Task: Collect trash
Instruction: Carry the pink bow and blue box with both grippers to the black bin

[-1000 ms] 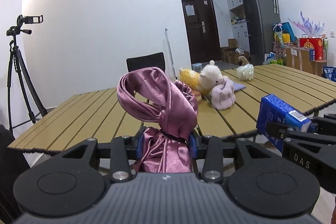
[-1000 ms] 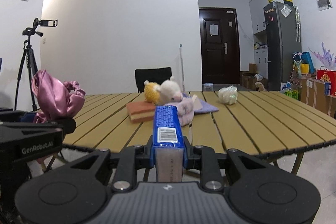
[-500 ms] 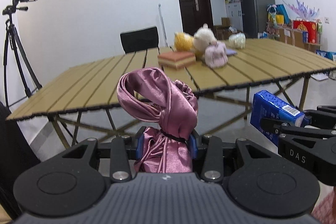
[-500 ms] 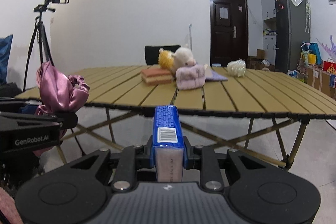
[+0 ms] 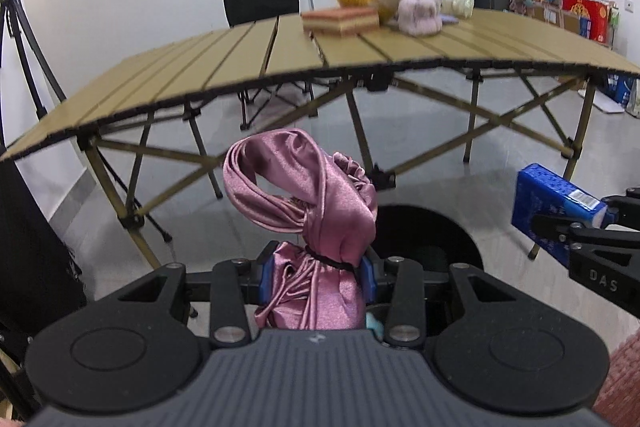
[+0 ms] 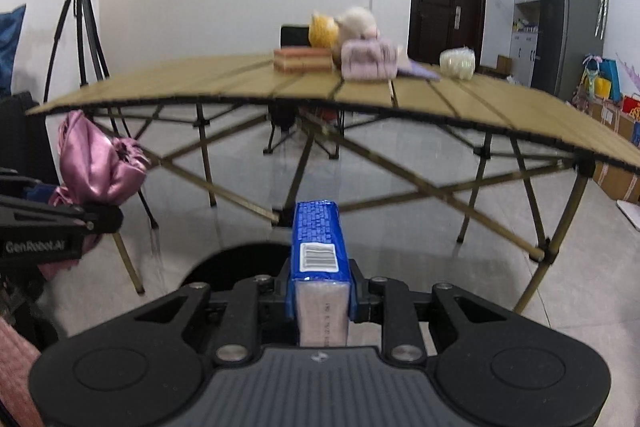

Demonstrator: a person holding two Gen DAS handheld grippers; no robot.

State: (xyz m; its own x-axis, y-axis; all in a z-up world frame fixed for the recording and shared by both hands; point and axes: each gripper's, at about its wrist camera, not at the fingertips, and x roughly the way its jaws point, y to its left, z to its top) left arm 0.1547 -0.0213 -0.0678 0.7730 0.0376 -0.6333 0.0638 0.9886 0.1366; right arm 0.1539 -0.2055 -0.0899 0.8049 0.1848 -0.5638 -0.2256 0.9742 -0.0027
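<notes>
Grey tiled floor under both claws; landmark is the round black bin on it, just ahead. Left claw is clamped on a pink satin cloth, poised in front of the bin's near rim. Right claw pinches a blue tissue pack, also short of the bin. Beyond the bin stands the table, with plush toys at its far side. Risk, as judged: releasing early drops either item on the floor beside the bin; the loose cloth could snag on a pad. Bin interior is dark and mostly hidden by the claws; contents unreadable.
</notes>
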